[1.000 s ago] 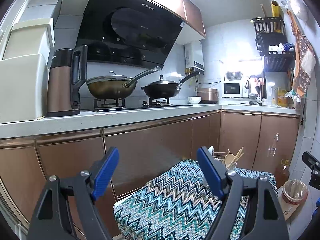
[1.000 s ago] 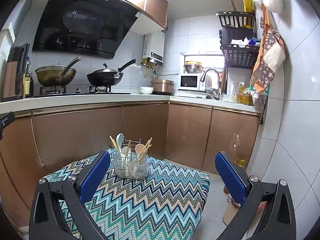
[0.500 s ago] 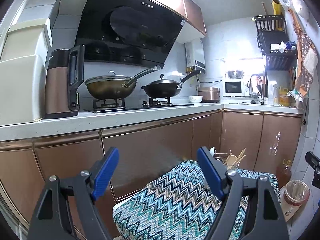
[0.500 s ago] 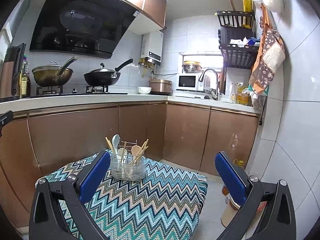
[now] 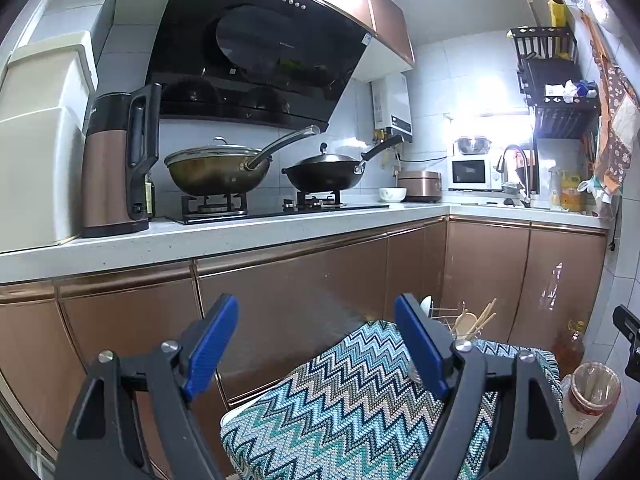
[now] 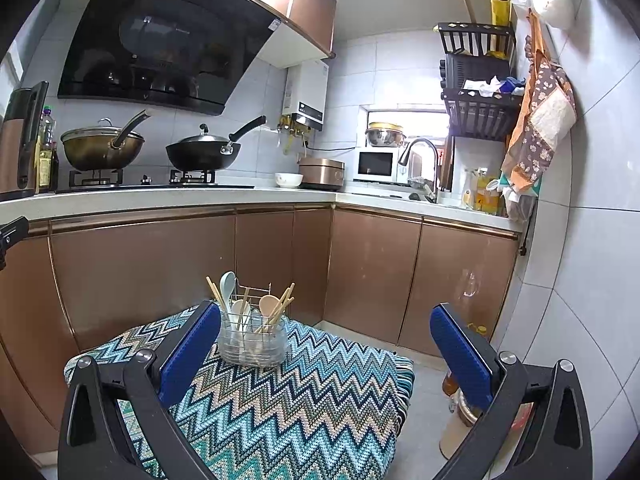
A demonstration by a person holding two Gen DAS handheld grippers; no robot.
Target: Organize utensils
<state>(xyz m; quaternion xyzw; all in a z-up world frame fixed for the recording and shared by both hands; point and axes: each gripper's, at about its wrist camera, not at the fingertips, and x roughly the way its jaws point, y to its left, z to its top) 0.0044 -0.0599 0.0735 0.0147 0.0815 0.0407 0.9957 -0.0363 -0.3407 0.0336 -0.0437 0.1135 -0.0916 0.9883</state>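
Note:
A clear utensil holder [image 6: 253,340] with a wire rack stands on a zigzag-patterned cloth [image 6: 288,400] covering a low table. It holds wooden chopsticks, wooden spoons [image 6: 269,305] and a pale blue spoon [image 6: 228,283]. In the left wrist view the holder [image 5: 466,326] is partly hidden behind my left gripper's right finger. My right gripper [image 6: 326,350] is open and empty, hovering above the cloth near the holder. My left gripper [image 5: 316,350] is open and empty, above the cloth's left edge [image 5: 280,416].
Copper-coloured cabinets [image 6: 160,272] under a white counter [image 6: 160,196] run behind and right of the table. Two woks [image 5: 216,168] sit on the stove, with a kettle [image 5: 116,168] at left. A jar [image 5: 592,392] and an oil bottle [image 5: 570,344] stand on the floor at right.
Both grippers have drifted slightly; the holder sits a little further and higher in the right wrist view. Both grippers stay open and empty.

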